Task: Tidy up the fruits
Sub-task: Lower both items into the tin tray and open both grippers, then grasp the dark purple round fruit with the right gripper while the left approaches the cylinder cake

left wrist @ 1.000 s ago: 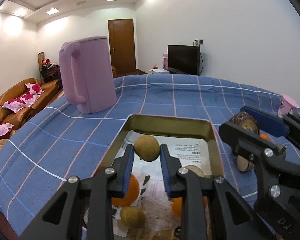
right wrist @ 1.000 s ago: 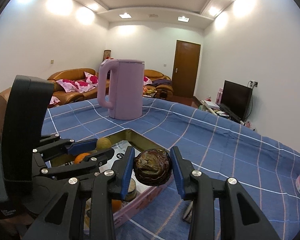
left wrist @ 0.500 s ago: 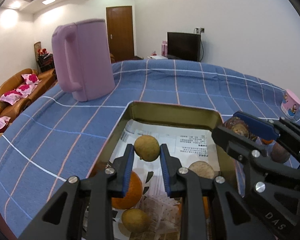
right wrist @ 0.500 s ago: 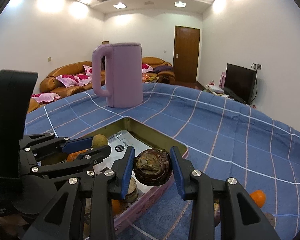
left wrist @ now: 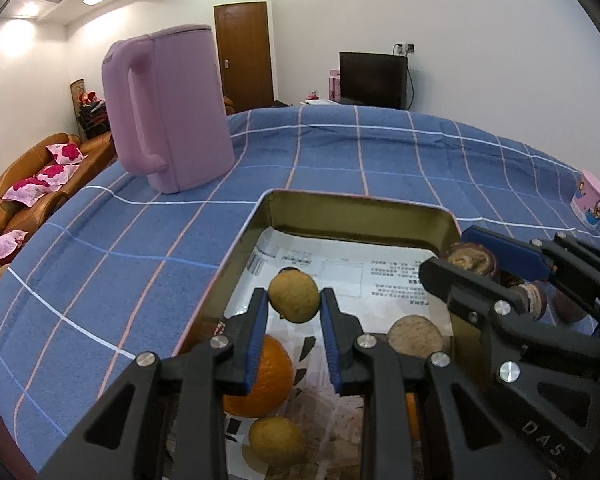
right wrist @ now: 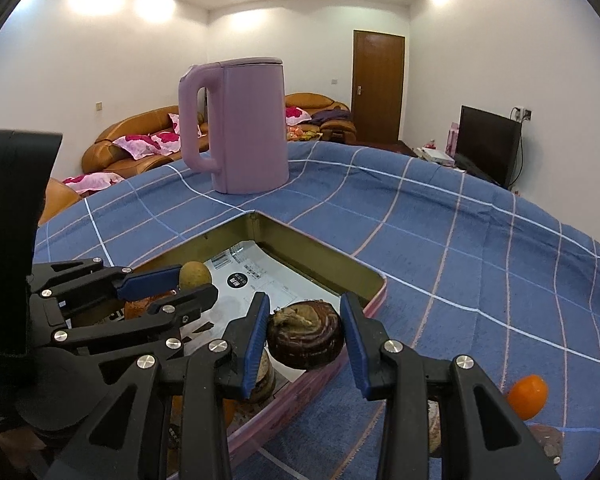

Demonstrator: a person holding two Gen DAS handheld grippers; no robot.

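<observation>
The left gripper has its jaws clamped on a yellow-brown fruit above the tin tray; the right gripper grips a wrinkled dark passion fruit over the tray's edge.

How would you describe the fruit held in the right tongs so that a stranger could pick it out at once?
Start at the tall pink kettle on the blue checked cloth, then come forward to the paper-lined metal tray. Over its near right edge, the right tongs grip a dark wrinkled fruit. Unlike the smooth yellow-brown and orange fruits nearby, it is purplish-brown, shrivelled and flattened.
</observation>
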